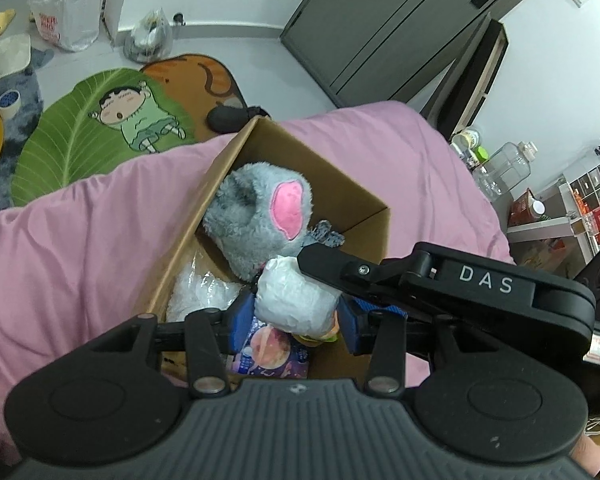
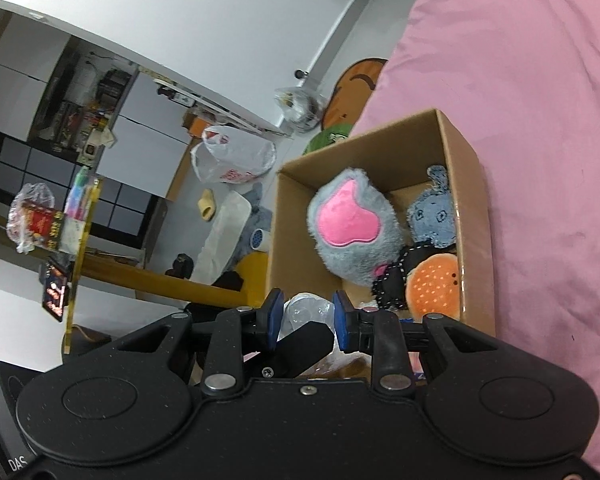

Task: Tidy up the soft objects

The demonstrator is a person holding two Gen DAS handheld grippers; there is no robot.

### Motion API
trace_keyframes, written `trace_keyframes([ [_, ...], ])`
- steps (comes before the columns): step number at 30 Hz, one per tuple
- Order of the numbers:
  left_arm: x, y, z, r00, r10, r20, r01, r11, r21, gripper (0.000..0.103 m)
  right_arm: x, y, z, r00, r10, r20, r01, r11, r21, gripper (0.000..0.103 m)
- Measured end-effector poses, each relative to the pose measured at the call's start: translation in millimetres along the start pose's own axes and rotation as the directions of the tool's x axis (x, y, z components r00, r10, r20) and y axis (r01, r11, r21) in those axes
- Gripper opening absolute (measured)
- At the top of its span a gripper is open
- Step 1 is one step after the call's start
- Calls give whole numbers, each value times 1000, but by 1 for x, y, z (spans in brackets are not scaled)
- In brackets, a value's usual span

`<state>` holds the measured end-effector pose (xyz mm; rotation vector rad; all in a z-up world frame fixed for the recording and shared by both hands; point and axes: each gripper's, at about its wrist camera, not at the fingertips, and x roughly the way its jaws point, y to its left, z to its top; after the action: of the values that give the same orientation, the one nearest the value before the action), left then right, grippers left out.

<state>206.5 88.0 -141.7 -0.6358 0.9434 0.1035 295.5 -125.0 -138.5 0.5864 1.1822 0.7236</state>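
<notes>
A brown cardboard box (image 1: 324,172) sits on the pink bedding. Inside lie a grey plush with a pink ear (image 1: 256,216), a small blue-grey plush (image 2: 434,212), an orange burger plush (image 2: 434,284) and a purple packet (image 1: 268,350). My left gripper (image 1: 296,320) is shut on a white plastic-wrapped soft bundle (image 1: 296,300) and holds it over the box's near end. My right gripper (image 2: 308,320) is over the box (image 2: 364,152), its blue pads either side of the same white bundle (image 2: 308,312) and the black left gripper body. Its body shows in the left wrist view (image 1: 440,280).
Pink bedding (image 1: 80,240) surrounds the box. Beyond the bed edge lie a green leaf rug (image 1: 92,128), an orange rug (image 1: 204,76) and plastic bags (image 1: 68,8) on the floor. Shelves with jars and boxes (image 1: 560,200) stand at the right.
</notes>
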Motion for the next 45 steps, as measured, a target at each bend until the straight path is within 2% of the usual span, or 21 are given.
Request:
trace_keyframes([
  [8,18,12,7,999,4,-46,-5,1000,-27,44,18,-1,5,998,-60,-25,60,998,-5,30],
  [12,24,14,12,997,41,-70,-43,999,-22,50,22,-2,8,997,-77,-28,77,997,6,31],
  [15,25,18,13,996,32,-88,-34,999,-31,56,22,-1,9,996,-83,-28,83,996,11,36],
  [24,12,18,17,996,46,-72,-48,999,-24,61,11,4,5,996,-91,-10,91,996,9,40],
  [29,0,13,15,997,68,-48,-68,998,2,71,0,8,1,995,-97,8,97,995,-2,50],
  [45,-55,8,-3,994,104,29,-103,995,-10,84,-49,21,-21,992,-93,84,97,994,-48,58],
])
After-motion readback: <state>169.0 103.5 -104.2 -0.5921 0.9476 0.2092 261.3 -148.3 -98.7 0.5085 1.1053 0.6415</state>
